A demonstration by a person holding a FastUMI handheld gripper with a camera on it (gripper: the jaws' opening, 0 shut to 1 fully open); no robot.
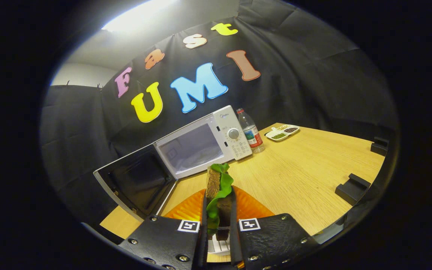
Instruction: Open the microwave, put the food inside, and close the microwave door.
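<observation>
- Ahead-left of the fingers: white microwave (201,144), its dark-lined door (135,183) swung fully open to the left, cavity lit and free of anything visible.
- Between the fingers: black two-finger gripper (219,225) closed narrow on the brown-bread sandwich with green lettuce (219,191), both fingers pressing its sides; sandwich stands on edge above the orange ribbed plate (249,208) (lifted or touching, can't tell).
- Step in hand, my read: carry the food into the cavity. Keep the squeeze steady, swing left, enter above the cavity floor and clear of the door edge.
- Ahead-right: clear plastic water bottle (251,131) beside the microwave, white divided dish (282,132) beyond on the wooden table (306,176).
- Writing: microwave logo and bottle label too small to read.
</observation>
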